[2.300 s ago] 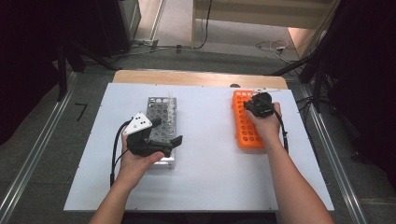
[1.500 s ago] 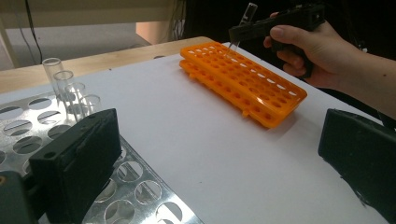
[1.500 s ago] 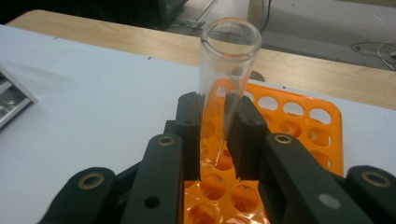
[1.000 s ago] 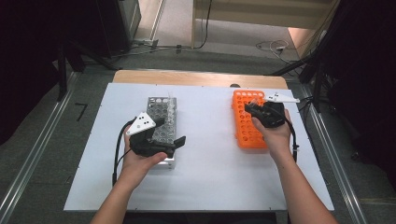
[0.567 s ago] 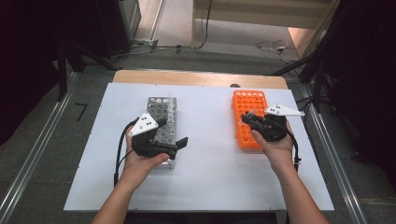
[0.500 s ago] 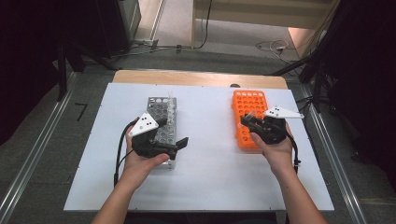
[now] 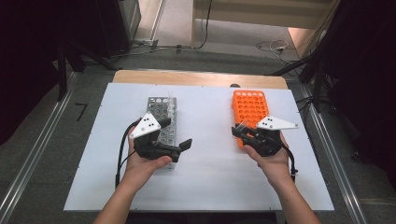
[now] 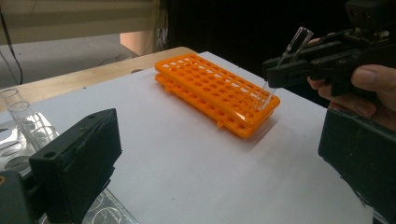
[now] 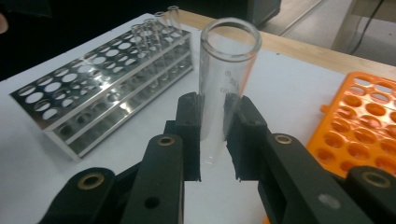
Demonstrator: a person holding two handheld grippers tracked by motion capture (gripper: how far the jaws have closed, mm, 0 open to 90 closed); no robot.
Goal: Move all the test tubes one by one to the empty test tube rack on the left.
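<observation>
My right gripper (image 9: 215, 135) is shut on a clear glass test tube (image 9: 226, 79), which stands upright between its pads, open end up. In the high view the right gripper (image 7: 236, 132) hovers at the near left corner of the orange tube rack (image 7: 251, 109), pointing left, with the test tube (image 7: 240, 127) in it. A steel rack (image 7: 161, 116) lies at centre left, with a few glass tubes (image 9: 156, 28) at its far end. My left gripper (image 7: 175, 134) rests open over the steel rack's near end. The left gripper (image 8: 219, 177) has nothing between its wide-set jaws.
Both racks lie on a white board (image 7: 210, 177) on a wooden table, whose edge (image 7: 196, 77) shows at the back. Metal rails run along the floor on both sides. A wide strip of bare board lies between the racks.
My right gripper has drawn back from over the orange rack toward the person and to the left, turning to point left, with the tube still in it. The left gripper has kept still.
</observation>
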